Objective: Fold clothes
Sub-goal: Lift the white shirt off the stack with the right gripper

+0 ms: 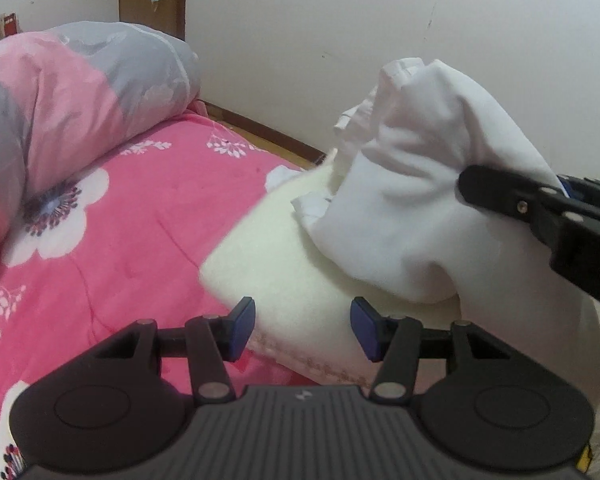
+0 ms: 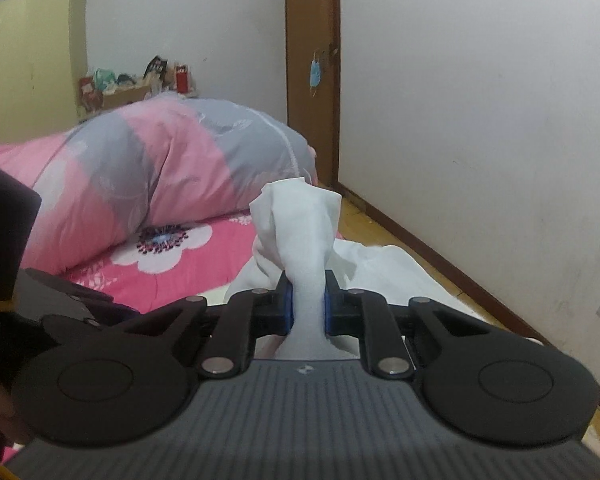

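Bunched white garment (image 2: 300, 236) between right gripper (image 2: 306, 300) pads (soft, crumpled)

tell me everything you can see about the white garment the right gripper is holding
The white garment is plain, soft, thin-looking cloth, bunched and wrinkled rather than flat. The right gripper is shut on a gathered fold, which sticks up crumpled past its pads. The rest drapes down onto a cream folded cloth on the pink floral bedspread. The open left gripper is not touching it.
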`<control>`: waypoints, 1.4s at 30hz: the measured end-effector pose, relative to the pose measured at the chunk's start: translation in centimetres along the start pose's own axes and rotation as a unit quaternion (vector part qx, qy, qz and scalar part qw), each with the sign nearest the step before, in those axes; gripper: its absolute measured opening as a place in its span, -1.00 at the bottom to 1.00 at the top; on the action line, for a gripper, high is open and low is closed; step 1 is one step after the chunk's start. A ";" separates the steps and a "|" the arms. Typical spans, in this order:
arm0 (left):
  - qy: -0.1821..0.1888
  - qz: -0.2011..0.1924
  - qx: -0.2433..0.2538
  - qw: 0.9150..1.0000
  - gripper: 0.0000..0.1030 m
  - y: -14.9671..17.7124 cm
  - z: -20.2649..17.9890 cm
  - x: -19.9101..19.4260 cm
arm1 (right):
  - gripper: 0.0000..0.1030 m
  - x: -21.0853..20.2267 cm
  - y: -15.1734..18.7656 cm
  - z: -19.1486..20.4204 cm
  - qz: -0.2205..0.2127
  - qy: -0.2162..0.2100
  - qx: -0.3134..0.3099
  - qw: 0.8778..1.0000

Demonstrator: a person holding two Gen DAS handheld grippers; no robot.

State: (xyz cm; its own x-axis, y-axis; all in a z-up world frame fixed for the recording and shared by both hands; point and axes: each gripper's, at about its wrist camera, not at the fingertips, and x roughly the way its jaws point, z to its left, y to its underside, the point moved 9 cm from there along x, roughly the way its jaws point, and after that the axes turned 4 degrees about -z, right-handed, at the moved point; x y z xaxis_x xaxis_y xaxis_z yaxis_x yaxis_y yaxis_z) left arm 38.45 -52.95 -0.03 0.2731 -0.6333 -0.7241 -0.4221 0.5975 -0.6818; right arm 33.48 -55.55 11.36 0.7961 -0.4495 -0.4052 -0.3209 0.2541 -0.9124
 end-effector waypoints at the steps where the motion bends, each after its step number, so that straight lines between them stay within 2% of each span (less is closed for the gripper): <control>1: -0.004 0.000 0.006 1.000 0.05 -0.2 -0.1 0.0 | -0.77 0.0 0.0 -0.1 -0.002 -0.003 0.003 1.000; 8: -0.018 -0.016 0.101 0.995 0.05 -1.0 -1.7 2.1 | -0.77 0.0 -0.8 -1.0 -0.012 -0.009 0.017 1.000; 10: -0.021 -0.020 0.093 0.995 0.04 -1.8 -1.9 2.9 | -0.77 -0.2 -1.1 -1.5 -0.015 -0.009 0.031 0.999; 13: -0.018 -0.030 0.061 0.998 0.05 -3.0 -1.8 3.7 | -0.77 -0.9 -1.2 -2.0 -0.027 -0.013 0.051 0.998; 17: -0.014 -0.044 0.017 0.999 -0.07 -4.5 -1.7 4.9 | -0.77 -1.7 -1.2 -2.5 -0.037 -0.017 0.069 0.997; 18: 0.000 -0.049 -0.012 0.999 -0.07 -4.9 -1.6 5.1 | -0.77 -1.8 -1.2 -2.6 -0.041 -0.017 0.069 0.997; 20: 0.027 -0.060 -0.071 0.995 -0.12 -5.8 -1.5 5.6 | -0.77 -1.9 -1.4 -2.6 -0.049 -0.019 0.069 0.996; 24: 0.056 -0.064 -0.126 0.988 -0.11 -6.4 -1.2 7.1 | -0.77 -2.3 -1.7 -2.5 -0.067 -0.020 0.062 0.996; 25: 0.063 -0.063 -0.140 0.986 -0.11 -6.5 -1.1 7.4 | -0.77 -2.3 -1.6 -2.4 -0.070 -0.020 0.059 0.996; 29: 0.110 -0.048 -0.220 0.968 -0.11 -6.7 0.3 8.7 | -0.77 -1.7 -1.2 -1.9 -0.075 -0.022 0.048 0.996; 33: 0.135 -0.034 -0.283 0.949 -0.21 -6.3 2.7 9.4 | -0.76 -0.6 -0.4 -0.9 -0.069 -0.024 0.026 0.997; 37: 0.155 -0.034 -0.340 0.927 -0.25 -6.4 5.3 9.2 | -0.76 0.9 0.6 1.2 -0.060 -0.026 -0.030 0.997; 38: 0.158 -0.035 -0.354 0.921 -0.17 -6.4 6.0 9.2 | -0.75 1.3 1.0 1.7 -0.054 -0.026 -0.047 0.997; 40: 0.122 -0.049 -0.372 0.919 0.03 -6.1 8.5 8.5 | -0.74 2.0 1.7 2.7 -0.039 -0.028 -0.079 0.996; 42: 0.095 -0.056 -0.376 0.920 0.03 -5.8 10.5 7.6 | -0.69 2.7 2.5 3.6 -0.023 -0.030 -0.110 0.993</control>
State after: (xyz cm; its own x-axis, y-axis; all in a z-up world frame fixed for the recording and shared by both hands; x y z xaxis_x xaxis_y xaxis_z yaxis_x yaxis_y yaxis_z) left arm 52.06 -56.06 -2.70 0.2250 -0.7878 -0.5734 -0.8990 0.0591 -0.4340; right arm 36.69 -53.03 8.20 0.8394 -0.4033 -0.3644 -0.3821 0.0390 -0.9233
